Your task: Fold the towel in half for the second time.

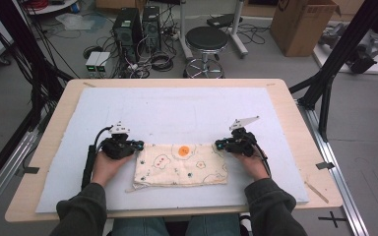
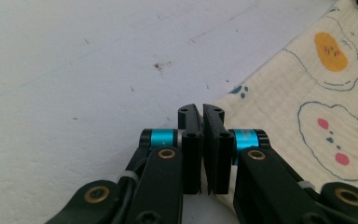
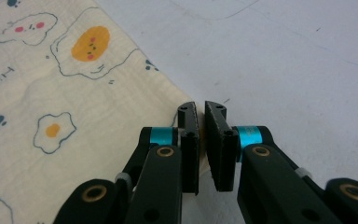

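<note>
Behind the wooden tabletop (image 1: pixel 295 105) I see a grey floor (image 1: pixel 256 59), a black stool (image 1: pixel 206 39), two computer towers (image 1: pixel 137 27), tangled cables (image 1: pixel 152 61) and a cardboard box (image 1: pixel 300 24).

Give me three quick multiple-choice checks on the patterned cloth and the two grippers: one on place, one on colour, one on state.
1. Where does the cloth lie on the white mat?
A. near edge, between the grippers
B. far left corner
C. hanging off the right side

2. What colour is the biggest solid blob printed on the cloth?
A. green
B. orange
C. purple

3. How do the left gripper and right gripper stand?
A. both wide open
B. one open, one shut
C. both shut at the cloth's upper corners

Answers: 1 A, the high view shows it between both hands near the person. 2 B, an orange blob shows in every view. 3 C, each gripper's fingers are together at a cloth corner.
</note>
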{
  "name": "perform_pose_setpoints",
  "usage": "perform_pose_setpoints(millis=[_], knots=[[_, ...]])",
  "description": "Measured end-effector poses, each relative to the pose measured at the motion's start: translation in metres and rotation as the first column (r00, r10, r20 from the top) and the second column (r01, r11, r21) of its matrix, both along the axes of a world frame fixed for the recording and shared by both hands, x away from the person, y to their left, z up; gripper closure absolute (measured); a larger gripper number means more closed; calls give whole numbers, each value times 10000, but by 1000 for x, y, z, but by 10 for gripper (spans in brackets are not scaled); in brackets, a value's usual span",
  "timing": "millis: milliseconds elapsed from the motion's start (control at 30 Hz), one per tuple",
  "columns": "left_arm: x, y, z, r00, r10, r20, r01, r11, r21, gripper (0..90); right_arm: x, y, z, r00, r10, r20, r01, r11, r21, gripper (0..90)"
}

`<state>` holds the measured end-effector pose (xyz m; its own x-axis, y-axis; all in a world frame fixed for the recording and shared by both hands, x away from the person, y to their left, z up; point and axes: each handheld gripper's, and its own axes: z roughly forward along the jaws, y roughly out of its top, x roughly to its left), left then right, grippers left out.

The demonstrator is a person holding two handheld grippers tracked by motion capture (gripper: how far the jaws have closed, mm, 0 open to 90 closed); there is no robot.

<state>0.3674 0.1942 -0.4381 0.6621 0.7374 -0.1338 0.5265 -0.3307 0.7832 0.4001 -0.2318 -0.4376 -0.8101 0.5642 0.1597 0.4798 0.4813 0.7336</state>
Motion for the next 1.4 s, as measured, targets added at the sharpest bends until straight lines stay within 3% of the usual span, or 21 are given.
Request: perform_pose_setpoints(millis=[267,333,500,600,700,800,933,1133,1400], knots=[[13,-2,17,9996,65,270,-69,9998,172,860,14,3,12,10000,-4,42,5,9999,-146,845],[16,0,20,9994,233,266,-231,9997,-57,860,20,4,16,10000,-46,-24,46,9998,-210,845],[25,5,27,9982,408,434,-405,9992,-76,860,35,7,29,9999,-135,43,136,9997,-207,845],[30,7,26,9967,636,512,-628,9979,-181,860,44,8,36,9995,-324,-38,324,9995,30,844],[34,9,20,9966,735,367,-727,9971,-220,860,53,8,32,9984,-507,-245,513,9984,232,845],[37,7,16,9957,910,186,-904,9955,-295,860,58,9,23,9960,-649,-621,656,9978,99,844],[38,8,14,9960,886,115,-884,9960,-152,860,59,11,19,9939,-728,-826,736,9973,73,844],[34,8,20,9958,855,331,-841,9956,-410,859,55,9,25,9960,-655,-606,670,9975,237,843],[27,7,26,9969,618,490,-612,9980,-130,859,47,8,30,9973,-557,-472,568,9981,221,844]])
